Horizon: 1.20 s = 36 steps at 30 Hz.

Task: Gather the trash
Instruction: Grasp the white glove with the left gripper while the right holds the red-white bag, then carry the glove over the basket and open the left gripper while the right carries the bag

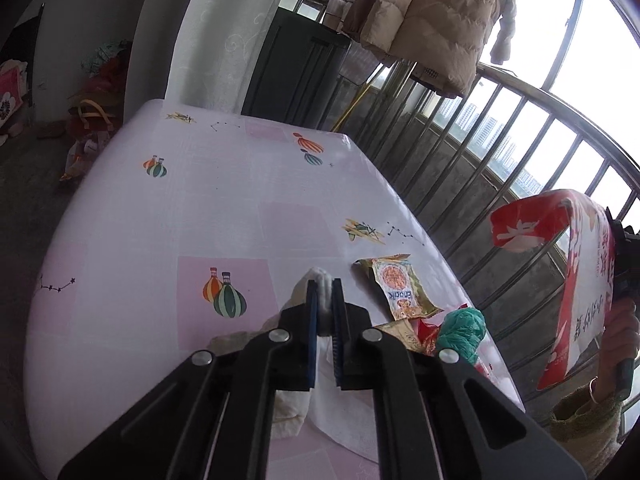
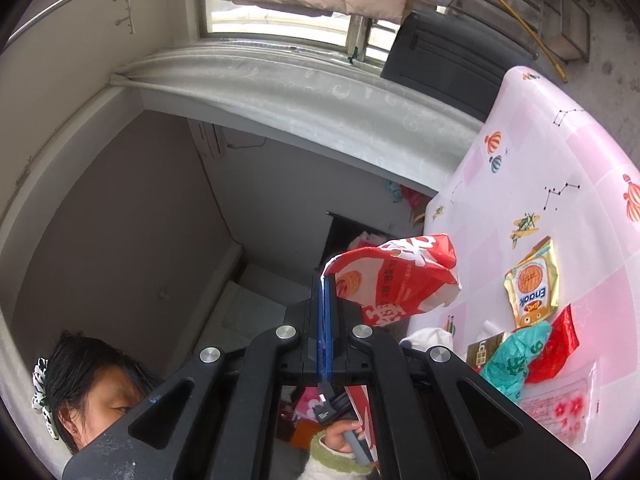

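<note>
My left gripper [image 1: 325, 284] is shut on a crumpled white tissue [image 1: 323, 294], low over the near part of the pink table [image 1: 208, 208]; more tissue [image 1: 340, 412] trails beneath the fingers. My right gripper [image 2: 325, 280] is shut on the rim of a red and white plastic bag [image 2: 396, 280], held in the air off the table's right edge; the bag also shows in the left wrist view [image 1: 568, 280]. On the table lie a yellow snack wrapper [image 1: 400, 286], a teal plastic bag [image 1: 462, 330] and a red wrapper [image 2: 554, 346].
A clear pink-printed packet [image 2: 560, 404] lies near the table edge. A metal railing [image 1: 500, 152] runs along the table's right side, with a beige jacket [image 1: 432, 16] hung above. A dark cabinet [image 1: 296, 64] stands behind the table. Bags lie on the floor [image 1: 88, 120].
</note>
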Available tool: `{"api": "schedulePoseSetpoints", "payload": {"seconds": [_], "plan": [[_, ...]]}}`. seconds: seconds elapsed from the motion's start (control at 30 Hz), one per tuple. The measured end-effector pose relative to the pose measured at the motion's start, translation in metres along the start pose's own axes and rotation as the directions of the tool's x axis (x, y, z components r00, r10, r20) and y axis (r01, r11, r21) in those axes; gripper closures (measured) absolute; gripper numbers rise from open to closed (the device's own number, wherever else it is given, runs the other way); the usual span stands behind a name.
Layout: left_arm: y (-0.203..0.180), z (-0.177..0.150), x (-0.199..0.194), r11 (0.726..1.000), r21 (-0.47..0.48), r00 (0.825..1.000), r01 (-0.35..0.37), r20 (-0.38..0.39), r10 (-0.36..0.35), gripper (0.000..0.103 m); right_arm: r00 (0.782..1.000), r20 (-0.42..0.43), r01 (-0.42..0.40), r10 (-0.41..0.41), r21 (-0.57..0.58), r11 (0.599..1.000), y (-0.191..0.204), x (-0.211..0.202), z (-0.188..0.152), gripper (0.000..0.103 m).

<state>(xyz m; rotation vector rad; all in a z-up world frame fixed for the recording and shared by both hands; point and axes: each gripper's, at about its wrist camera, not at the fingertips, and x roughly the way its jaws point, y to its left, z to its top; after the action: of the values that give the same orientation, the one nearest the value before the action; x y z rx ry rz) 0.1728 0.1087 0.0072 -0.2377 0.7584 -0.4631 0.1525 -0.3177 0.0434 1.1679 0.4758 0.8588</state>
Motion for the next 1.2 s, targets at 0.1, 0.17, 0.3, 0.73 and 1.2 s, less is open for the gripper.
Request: {"api": "schedulePoseSetpoints", "payload": {"seconds": [0.1, 0.17, 0.3, 0.73, 1.2], "plan": [[-0.022, 0.015, -0.032, 0.999, 0.037, 0.998, 0.011, 0.066, -0.013, 0.098, 0.998, 0.055, -0.021, 0.022, -0.018, 1.0, 0.01, -0.024, 0.0, 0.103], [-0.042, 0.026, -0.049, 0.997, 0.067, 0.994, 0.037, 0.104, -0.044, 0.098, 0.994, 0.102, -0.027, 0.03, -0.028, 0.999, 0.016, -0.045, -0.002, 0.103], [-0.093, 0.043, -0.071, 0.98, 0.153, 0.976, 0.13, 0.152, -0.154, 0.098, 0.975, 0.22, -0.003, 0.016, -0.059, 0.998, 0.031, -0.101, -0.009, 0.103], [-0.312, 0.046, 0.03, 0.794, 0.302, 0.849, 0.528, -0.177, -0.497, 0.098, 0.678, 0.682, 0.308, -0.274, 0.074, 0.948, 0.026, -0.293, -0.079, 0.103], [-0.508, -0.084, 0.237, 0.728, 0.303, 0.722, 0.615, -0.588, -0.365, 0.097, 0.217, 0.667, 0.647, -0.713, 0.449, 0.617, -0.056, -0.352, -0.086, 0.103]]}}
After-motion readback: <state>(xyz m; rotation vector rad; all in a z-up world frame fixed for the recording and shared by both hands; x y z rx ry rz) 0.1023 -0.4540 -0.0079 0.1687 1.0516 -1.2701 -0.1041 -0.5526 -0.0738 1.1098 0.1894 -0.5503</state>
